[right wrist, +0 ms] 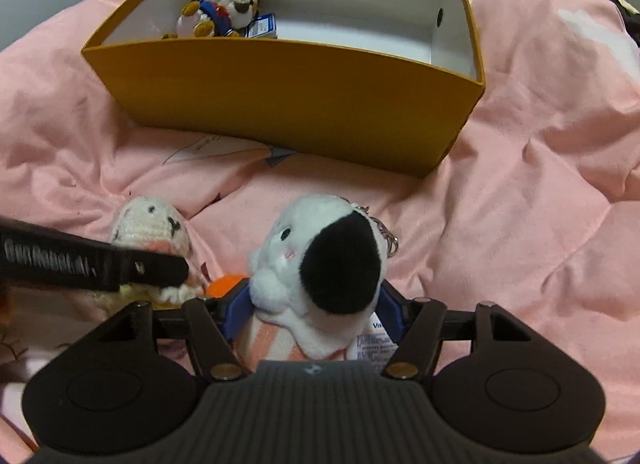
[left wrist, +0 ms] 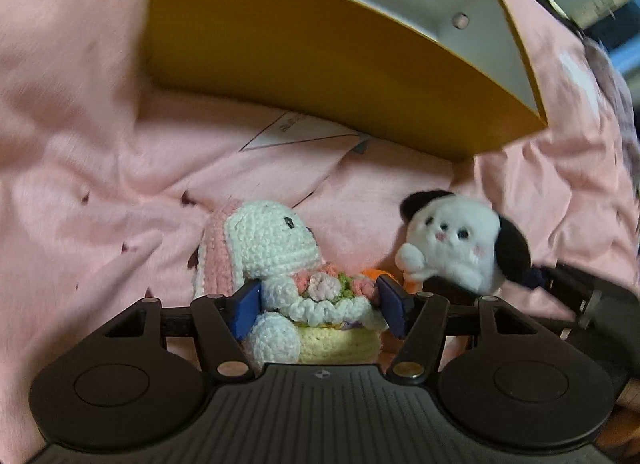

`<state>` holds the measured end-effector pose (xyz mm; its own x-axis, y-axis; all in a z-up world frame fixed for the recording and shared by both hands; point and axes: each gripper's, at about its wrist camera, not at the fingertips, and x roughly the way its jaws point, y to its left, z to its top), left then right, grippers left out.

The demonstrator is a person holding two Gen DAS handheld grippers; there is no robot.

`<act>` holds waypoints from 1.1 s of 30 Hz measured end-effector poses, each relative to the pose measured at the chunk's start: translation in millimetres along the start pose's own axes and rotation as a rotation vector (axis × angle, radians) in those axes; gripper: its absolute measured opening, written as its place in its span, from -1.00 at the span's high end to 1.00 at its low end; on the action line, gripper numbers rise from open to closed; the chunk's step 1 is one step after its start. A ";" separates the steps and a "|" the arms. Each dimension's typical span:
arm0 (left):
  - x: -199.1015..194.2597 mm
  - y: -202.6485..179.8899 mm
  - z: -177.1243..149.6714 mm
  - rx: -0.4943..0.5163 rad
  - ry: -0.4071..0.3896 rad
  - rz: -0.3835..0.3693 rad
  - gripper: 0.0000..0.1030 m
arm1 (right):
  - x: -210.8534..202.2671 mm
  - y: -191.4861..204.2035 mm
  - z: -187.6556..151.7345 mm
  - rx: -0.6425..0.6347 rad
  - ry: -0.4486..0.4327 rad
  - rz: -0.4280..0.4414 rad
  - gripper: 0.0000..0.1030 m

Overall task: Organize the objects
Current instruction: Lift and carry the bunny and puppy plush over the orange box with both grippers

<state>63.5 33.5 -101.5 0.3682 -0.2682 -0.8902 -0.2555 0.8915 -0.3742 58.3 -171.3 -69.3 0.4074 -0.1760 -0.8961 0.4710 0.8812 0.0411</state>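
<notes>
One plush tiger (right wrist: 224, 4) was boxed already; the left tool (left wrist: 318, 304) clenched the crochet bunny (left wrist: 276, 252), the right tool (right wrist: 314, 304) the panda plush (right wrist: 320, 256), both unboxed.

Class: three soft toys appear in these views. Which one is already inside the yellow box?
The brown-and-white plush in blue clothing, lying in the yellow box. The crocheted bunny and black-eared white plush sit outside on the pink blanket, between gripper jaws.

The blanket (right wrist: 520, 184) is pink. The box (right wrist: 280, 96) is mustard yellow outside, white inside. The crocheted rabbit (left wrist: 280, 256) is white with pink ears. The plush dog (right wrist: 320, 260) is white with black ears.
</notes>
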 end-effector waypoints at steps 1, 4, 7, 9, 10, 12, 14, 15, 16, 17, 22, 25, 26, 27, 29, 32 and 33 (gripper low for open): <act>0.4 -4.0 -0.7 0.038 -0.007 0.009 -0.38 | -1.0 -2.9 0.8 0.023 0.003 0.009 -0.30; -4.1 -11.8 -2.1 0.110 -0.025 0.014 -0.31 | -7.9 -13.6 -1.0 0.084 -0.013 0.041 -0.31; -15.3 -16.9 -3.2 0.170 -0.059 0.016 -0.26 | -12.8 -22.7 -7.0 0.139 -0.021 0.049 -0.32; -23.6 -19.0 -3.3 0.202 -0.089 0.028 -0.24 | -15.0 -28.4 -9.3 0.195 -0.021 0.052 -0.32; -26.5 -20.1 -2.4 0.219 -0.103 0.034 -0.23 | -17.1 -32.1 -10.3 0.220 -0.025 0.059 -0.32; -30.6 -21.1 -1.2 0.243 -0.130 0.043 -0.22 | -21.1 -37.6 -11.8 0.260 -0.028 0.077 -0.33; -33.9 -21.3 -1.5 0.261 -0.158 0.058 -0.22 | -23.1 -41.8 -14.9 0.286 -0.013 0.087 -0.37; -35.5 -24.9 -2.9 0.278 -0.173 0.068 -0.22 | -22.1 -42.2 -16.9 0.296 0.004 0.087 -0.38; -39.1 -26.3 -2.9 0.307 -0.192 0.077 -0.22 | -21.1 -41.9 -19.4 0.299 0.019 0.086 -0.38; -40.6 -32.0 -5.6 0.345 -0.214 0.087 -0.22 | -18.9 -40.0 -21.4 0.295 0.030 0.086 -0.38; -22.6 -40.3 -10.8 0.404 -0.178 0.146 -0.23 | -10.1 -32.3 -22.7 0.274 0.014 0.081 -0.26; -11.9 -26.2 -7.8 0.321 -0.130 0.156 -0.29 | -7.2 -28.2 -18.8 0.252 0.002 0.074 -0.22; -11.8 -23.0 -6.6 0.301 -0.120 0.148 -0.32 | -6.4 -26.7 -18.1 0.243 0.000 0.069 -0.23; -11.4 -21.2 -5.6 0.287 -0.104 0.148 -0.38 | -4.7 -25.3 -17.2 0.235 0.002 0.065 -0.24; -8.8 -20.0 -5.4 0.277 -0.063 0.158 -0.44 | -1.0 -24.3 -15.4 0.233 0.004 0.062 -0.28; -8.2 -16.8 -5.9 0.252 -0.041 0.158 -0.49 | 3.2 -24.0 -13.6 0.238 0.001 0.060 -0.28; -7.4 -13.4 -4.5 0.230 -0.035 0.151 -0.54 | 4.1 -24.4 -13.6 0.239 -0.002 0.060 -0.28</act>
<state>60.2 21.9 -91.0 0.3726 -0.1168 -0.9206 -0.1014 0.9810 -0.1654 37.8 -187.6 -80.0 0.4418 -0.1271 -0.8880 0.6173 0.7614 0.1981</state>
